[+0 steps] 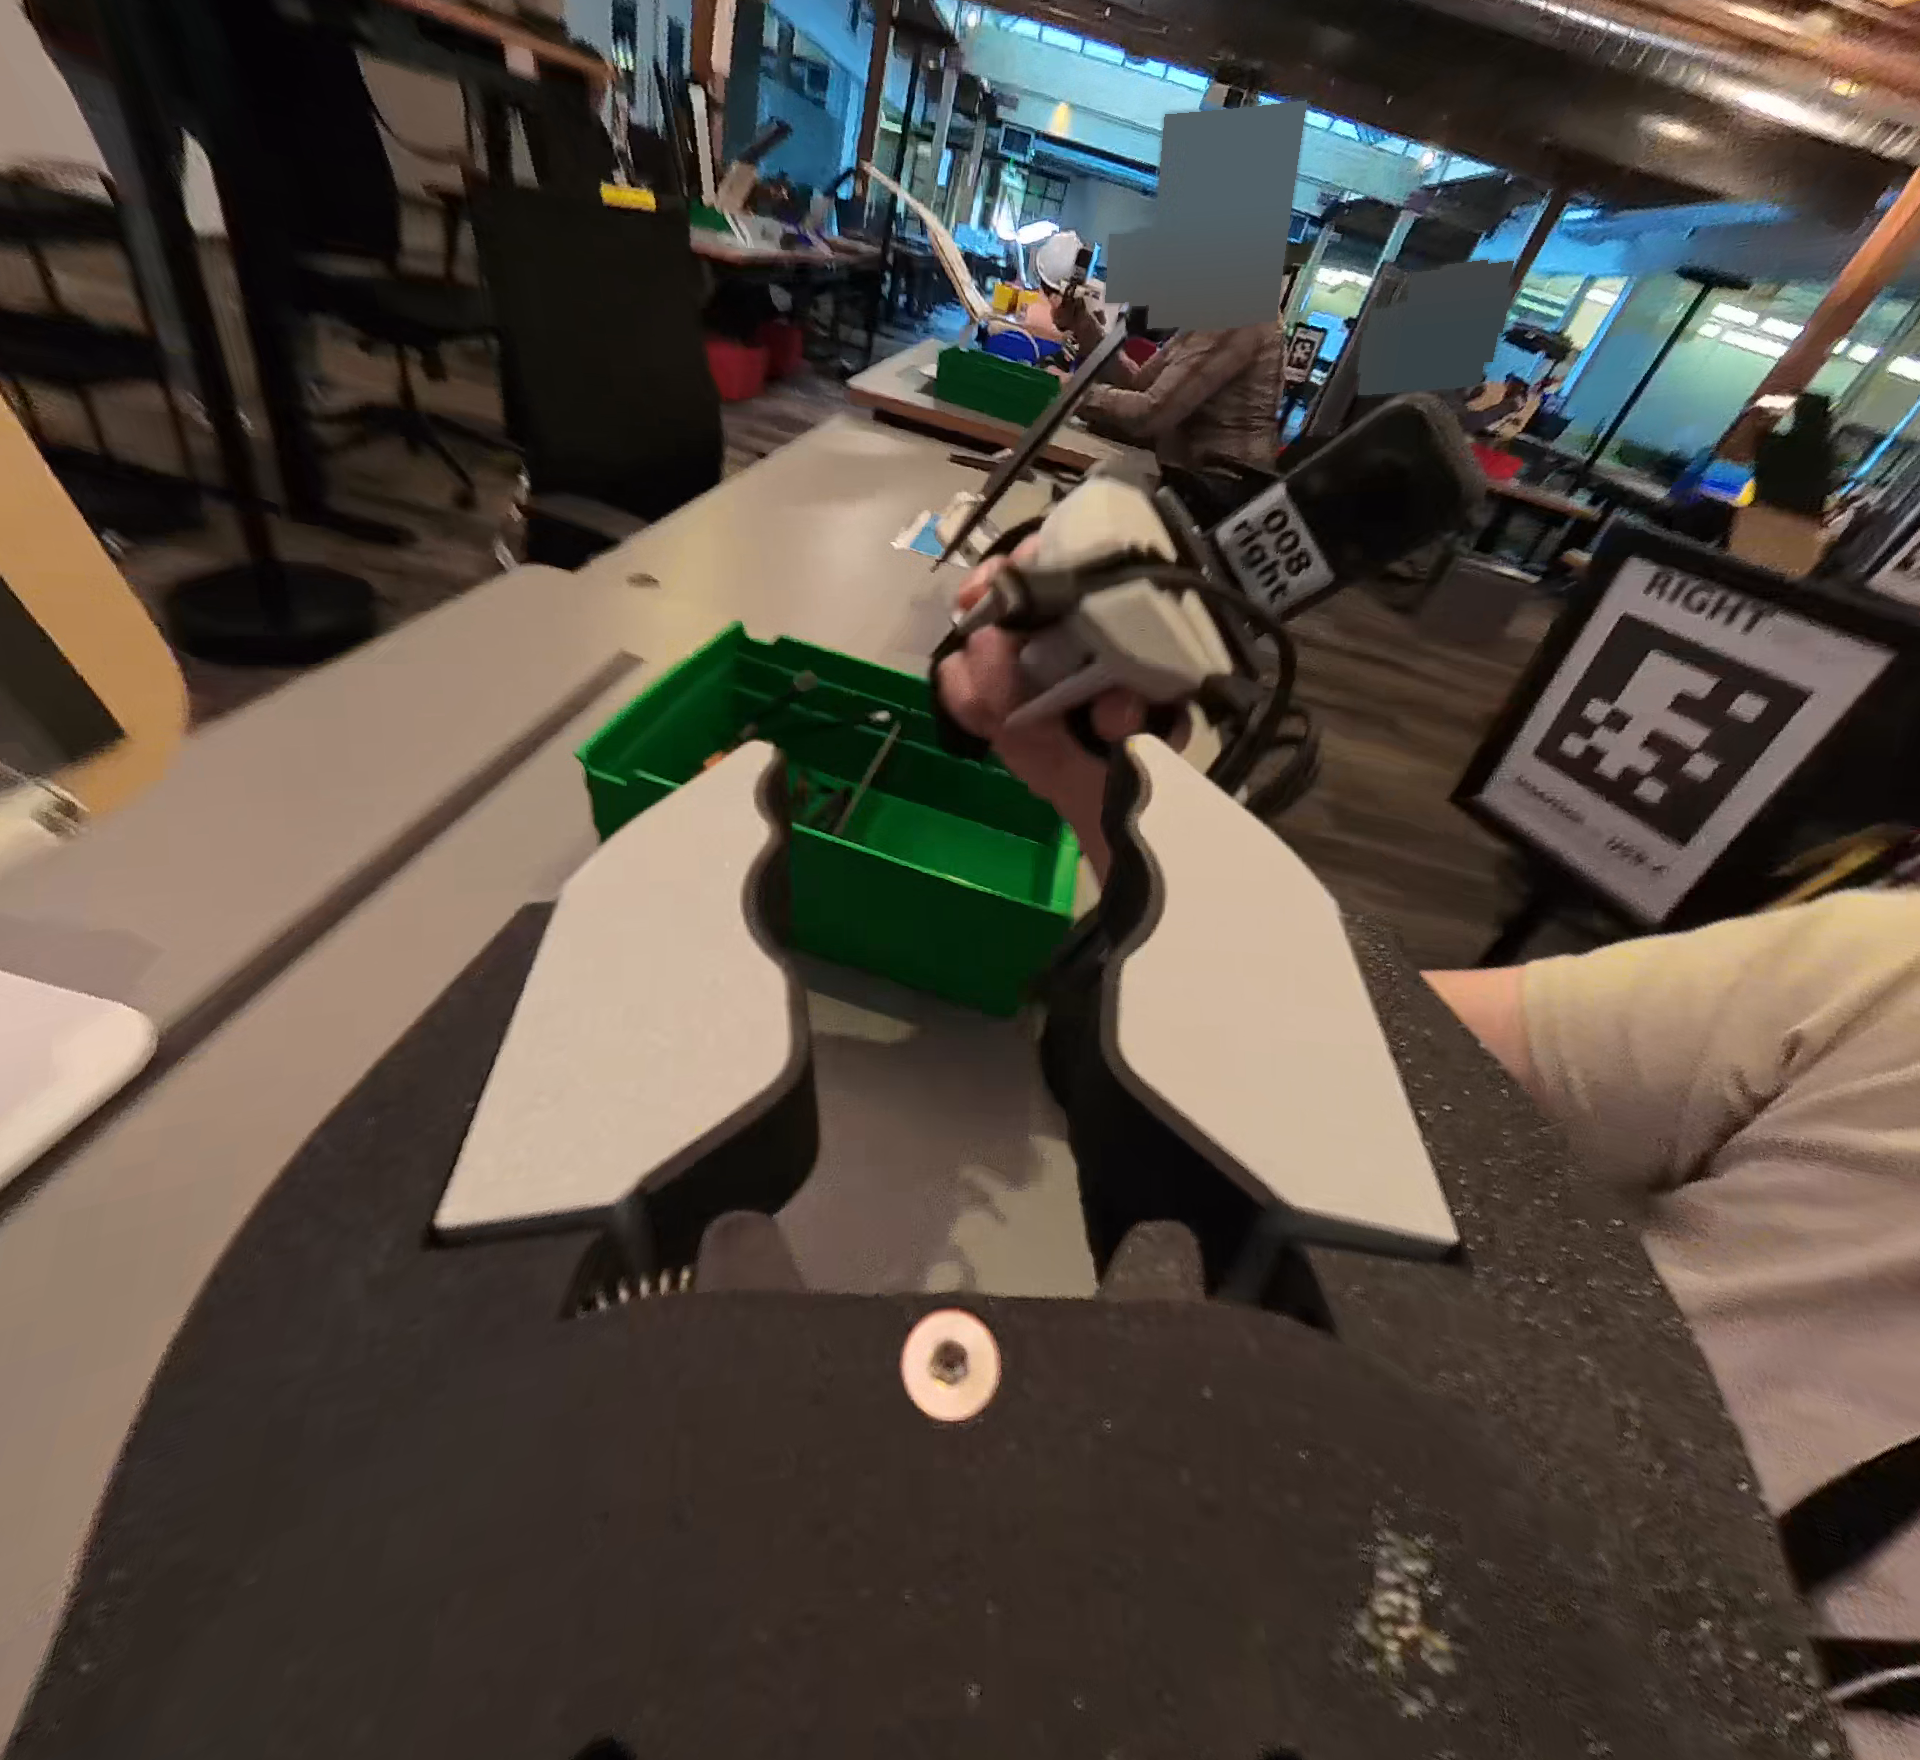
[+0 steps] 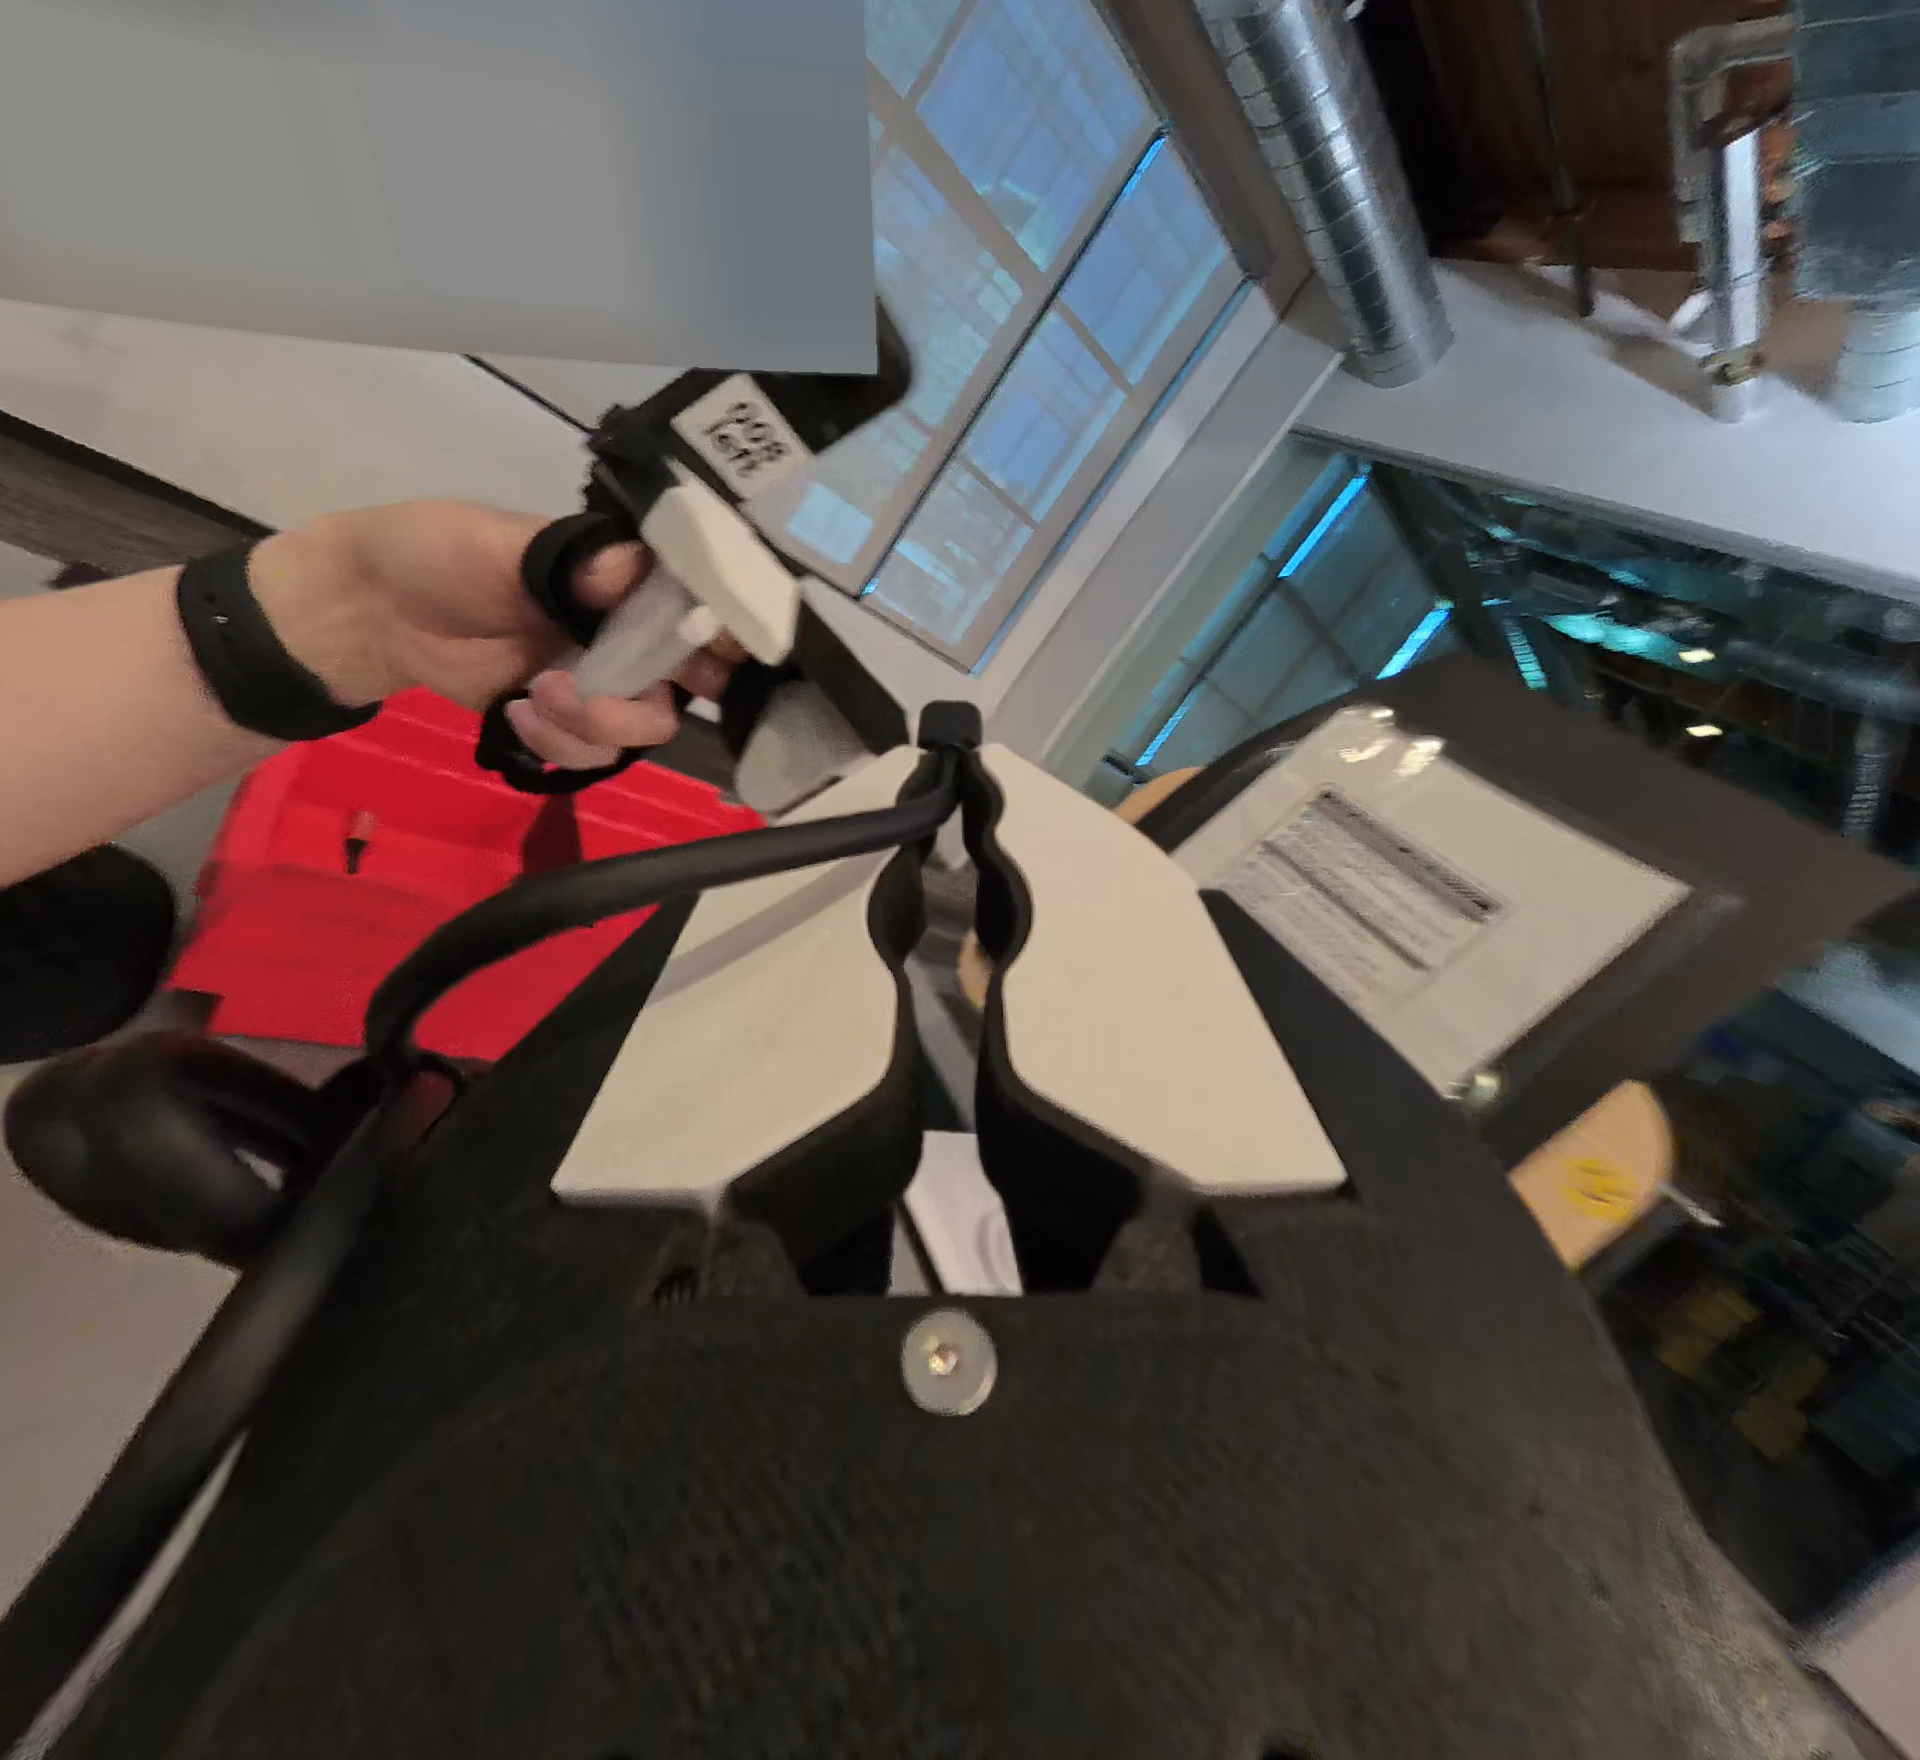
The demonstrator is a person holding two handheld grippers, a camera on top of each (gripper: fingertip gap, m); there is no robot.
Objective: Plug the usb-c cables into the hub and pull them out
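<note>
A: Biggest first. Long grey desk (image 1: pixel 343 806), with a green open-top plastic bin (image 1: pixel 935 863) near its right edge, thin cables and a metal-tipped rod lying loose inside.

B: Second bin?

A: Red plastic bin (image 2: pixel 416 837), right wrist view only, low behind the person's left hand (image 2: pixel 436 609). Black and white marker board (image 1: pixel 1662 734) stands off the desk's right side.

B: Grippers?

A: Left gripper (image 1: pixel 940 775) spread wide, nothing between the fingers, hovering over the desk aimed at the green bin. Right gripper (image 2: pixel 951 754) clenched on a thick black usb-c cable (image 2: pixel 665 869), black plug end poking out past the fingertips, cord trailing back toward the handle.

B: Hub?

A: Can't find it. Could be in the green bin, too cluttered to tell.

B: Key relation?

A: Plug's long axis runs forward along the right gripper, which is raised off the desk and tilted up toward windows and ceiling. So the plug points away from the bin; the left gripper is nearer it. I'd guess the right must swing down first.
</note>
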